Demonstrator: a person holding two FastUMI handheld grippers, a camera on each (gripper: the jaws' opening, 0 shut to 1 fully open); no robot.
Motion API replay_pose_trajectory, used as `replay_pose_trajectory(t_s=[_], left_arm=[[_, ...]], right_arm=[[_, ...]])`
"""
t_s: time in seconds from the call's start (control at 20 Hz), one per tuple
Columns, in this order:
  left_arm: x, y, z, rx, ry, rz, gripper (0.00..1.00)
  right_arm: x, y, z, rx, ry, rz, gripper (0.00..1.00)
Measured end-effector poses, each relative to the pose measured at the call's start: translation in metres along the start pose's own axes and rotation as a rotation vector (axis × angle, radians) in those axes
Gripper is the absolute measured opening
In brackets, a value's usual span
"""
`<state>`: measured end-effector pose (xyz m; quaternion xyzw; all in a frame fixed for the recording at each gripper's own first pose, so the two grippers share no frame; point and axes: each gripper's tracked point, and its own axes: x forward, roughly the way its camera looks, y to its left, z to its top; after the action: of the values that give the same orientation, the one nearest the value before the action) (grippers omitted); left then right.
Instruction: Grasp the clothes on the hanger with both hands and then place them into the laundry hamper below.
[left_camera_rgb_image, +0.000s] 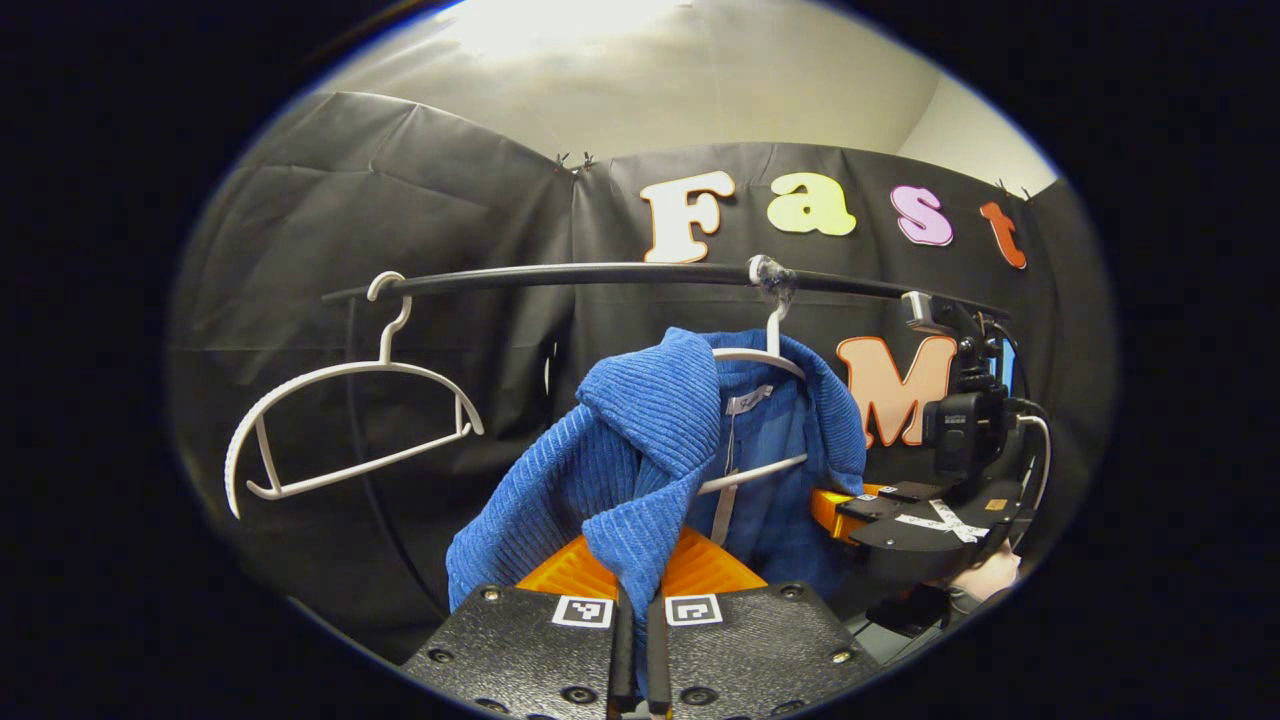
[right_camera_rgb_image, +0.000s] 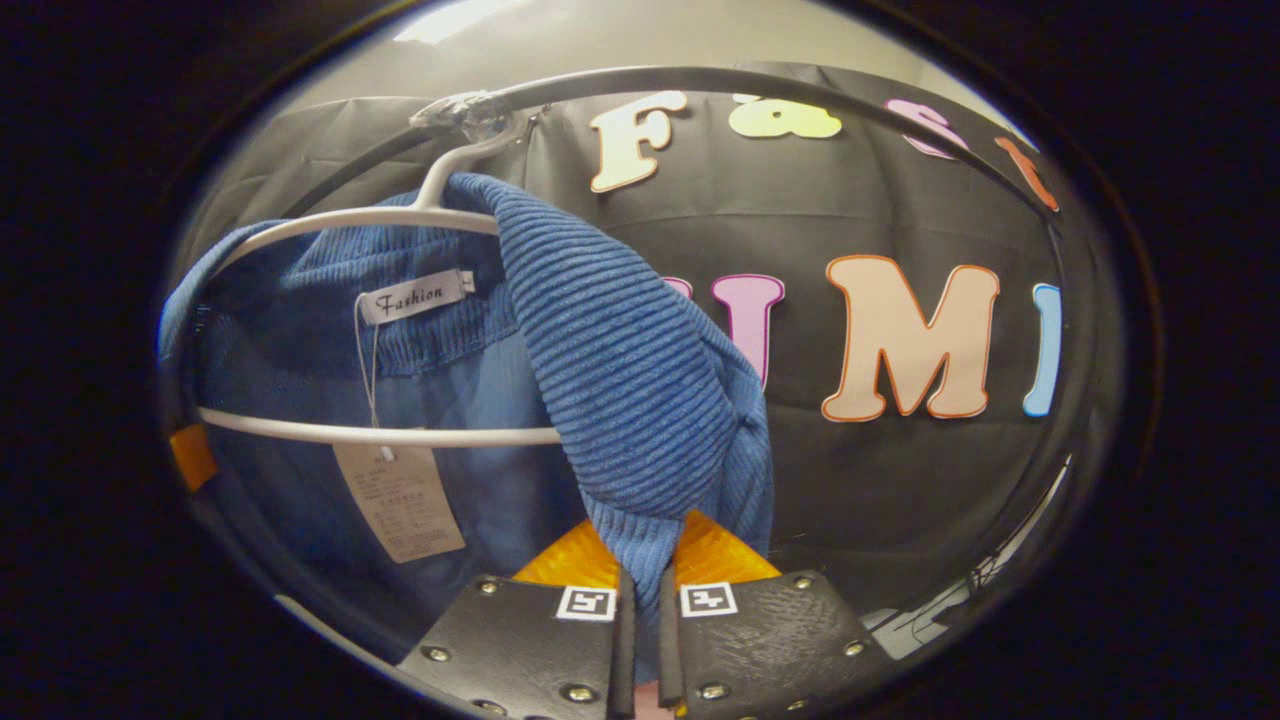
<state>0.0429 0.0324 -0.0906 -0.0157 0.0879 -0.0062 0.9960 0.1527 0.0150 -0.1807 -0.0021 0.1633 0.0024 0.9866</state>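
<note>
Blue ribbed sweater (left_camera_rgb_image: 640, 440) is seen hung on a white hanger (left_camera_rgb_image: 765, 362) whose hook sits on a dark rail (left_camera_rgb_image: 600, 275), against the black booth wall. In the left gripper view, one shoulder of the sweater is pulled off the hanger's end and drawn down toward the camera, where a fold of it is pinched in the left gripper (left_camera_rgb_image: 635, 615); the jaws are clenched on the fabric, with both fingers pressed against it. A second, bare white hanger (left_camera_rgb_image: 345, 425) is hung farther along the same rail, well apart from the sweater and tilted. Beyond the sweater, on its far side, the right gripper (left_camera_rgb_image: 850, 510) is seen with a hand (left_camera_rgb_image: 985, 575) below it, its fingers reaching into the cloth.

In the right gripper view, the other shoulder of the sweater (right_camera_rgb_image: 620, 380) is likewise drawn off the hanger (right_camera_rgb_image: 380, 220) and down into the right gripper (right_camera_rgb_image: 645, 610); the jaws are closed on a ribbed fold, with cloth caught between both fingers. The neck label (right_camera_rgb_image: 415, 297) and a paper tag (right_camera_rgb_image: 400, 500) on a string are seen hanging inside the collar, across the hanger's lower bar. The sweater's middle is draped on the hanger. The hook is lodged at the rail (right_camera_rgb_image: 760, 85) overhead.
</note>
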Motion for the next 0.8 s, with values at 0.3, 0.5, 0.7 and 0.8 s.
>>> replay_pose_trajectory(t_s=[0.3,0.5,0.7,0.8], left_arm=[[-0.010,0.005,0.010,-0.085,0.028,-0.047,0.05],[-0.019,0.001,0.014,-0.106,0.047,-0.096,0.05],[-0.024,0.001,0.014,-0.119,0.072,-0.137,0.05],[-0.027,-0.001,0.015,-0.123,0.083,-0.159,0.05]], right_arm=[[-0.003,-0.041,0.029,-0.009,-0.060,-0.081,0.09],[0.003,-0.062,0.050,-0.019,-0.103,-0.116,0.09],[0.010,-0.074,0.070,-0.033,-0.146,-0.141,0.09],[0.014,-0.079,0.081,-0.043,-0.170,-0.156,0.09]])
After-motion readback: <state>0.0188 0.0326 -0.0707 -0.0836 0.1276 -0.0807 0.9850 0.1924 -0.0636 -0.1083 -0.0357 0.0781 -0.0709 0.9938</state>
